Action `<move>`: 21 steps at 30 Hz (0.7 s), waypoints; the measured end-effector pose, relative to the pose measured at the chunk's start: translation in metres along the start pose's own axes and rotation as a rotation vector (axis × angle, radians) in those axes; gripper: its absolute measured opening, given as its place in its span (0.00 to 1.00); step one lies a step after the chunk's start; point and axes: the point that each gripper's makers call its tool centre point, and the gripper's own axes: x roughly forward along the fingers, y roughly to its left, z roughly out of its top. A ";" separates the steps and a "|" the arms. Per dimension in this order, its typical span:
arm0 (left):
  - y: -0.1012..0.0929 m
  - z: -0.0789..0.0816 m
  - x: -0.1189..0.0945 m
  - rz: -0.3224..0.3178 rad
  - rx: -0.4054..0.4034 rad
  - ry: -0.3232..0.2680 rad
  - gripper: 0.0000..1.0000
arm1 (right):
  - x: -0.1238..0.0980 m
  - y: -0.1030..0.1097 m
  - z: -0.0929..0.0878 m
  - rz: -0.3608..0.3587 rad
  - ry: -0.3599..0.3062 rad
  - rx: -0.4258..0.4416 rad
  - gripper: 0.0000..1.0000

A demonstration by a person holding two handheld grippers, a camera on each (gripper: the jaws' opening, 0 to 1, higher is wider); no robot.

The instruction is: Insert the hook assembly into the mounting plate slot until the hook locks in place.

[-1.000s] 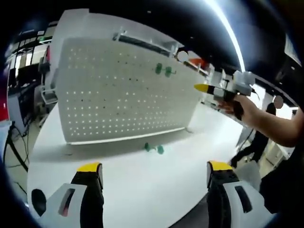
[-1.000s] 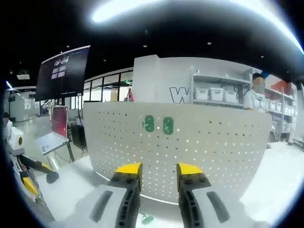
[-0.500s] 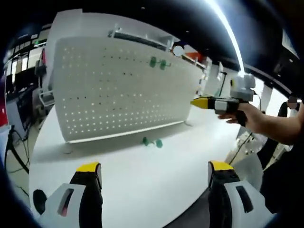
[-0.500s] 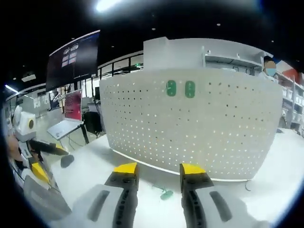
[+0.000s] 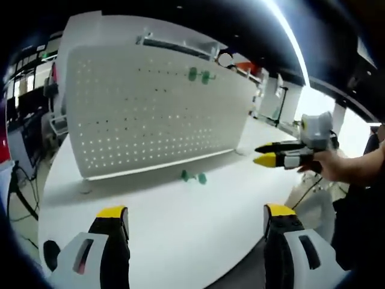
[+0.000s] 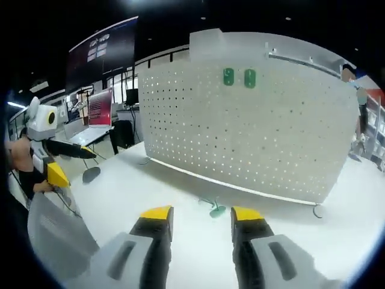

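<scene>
Step in hand: reaching for the loose green hook [image 6: 215,210] on the white desk [image 5: 180,229]; nothing is picked up yet, so the task looks to be at its start.
Hook: it lies flat on the desk just in front of the board's foot, near the middle of the board's width. In the right gripper view it sits a little beyond the gap between the jaws, slightly left of centre.
Board: the white pegboard [image 5: 150,108] stands upright across the far side of the desk. Two green hooks [image 6: 239,77] already hang side by side near its top edge.
Right gripper [image 6: 201,215]: jaws apart with a clear gap and nothing between them; it points down toward the hook.
Left gripper [image 5: 195,214]: jaws wide apart and empty, held low over the near edge of the desk, well away from the hook.
Doing it well: I judge the right gripper should come straight down over the hook and close on its body, leaving the prong end free to enter a hole. The piece is small and flat, so a shallow pinch may flick it away.
After the grasp: turn the prong toward the board, pick a free hole beside the hung pair, and press until it seats.
Risk: pushing hard could tip the board; the left gripper could steady it.
Small detail: the hook's exact shape is too small to read.
</scene>
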 end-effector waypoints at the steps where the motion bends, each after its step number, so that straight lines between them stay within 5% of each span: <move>1: -0.001 -0.001 0.000 0.000 0.000 0.002 0.94 | -0.001 0.000 -0.002 -0.001 0.002 0.005 0.37; 14: 0.008 -0.009 -0.003 0.021 -0.017 0.013 0.95 | -0.014 0.011 -0.039 0.018 0.086 -0.011 0.44; 21: 0.007 -0.014 -0.003 0.016 -0.031 0.021 0.95 | -0.015 0.009 -0.033 0.022 0.068 0.042 0.48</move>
